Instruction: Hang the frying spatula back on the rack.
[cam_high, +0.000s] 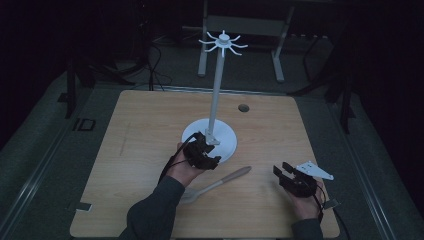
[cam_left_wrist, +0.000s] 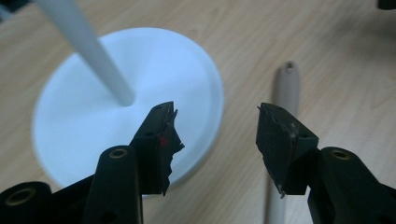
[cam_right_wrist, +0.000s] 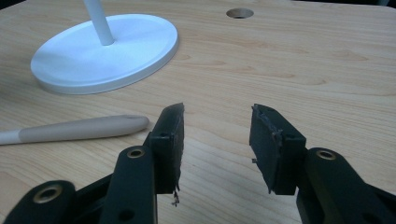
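Trouble, as I judged it from where I stood, lay in how close the left gripper (cam_high: 209, 151) hung to the white stand (cam_high: 215, 107): from the high view it hovered over the near rim of the round base, while the spoon (cam_high: 216, 184) lay flat on the table (cam_high: 140, 145) between the two hands, its handle end pointing up and to the right. A careless sweep there could have knocked the tall pole and tipped the hooked crown at its top. In the left gripper view, the jaws stood partly apart with nothing between them, one over the white base (cam_left_wrist: 84, 126) and the other over the beige handle (cam_left_wrist: 285, 98), so a closing bite risked missing the slim handle or pinching the base edge instead. In the right gripper view, the right gripper (cam_right_wrist: 217, 122) was wide open and empty over bare wood, the handle tip (cam_right_wrist: 88, 128) lying off to its left, well clear of the jaws; a grab from there would likely have skidded the spoon across the smooth top.
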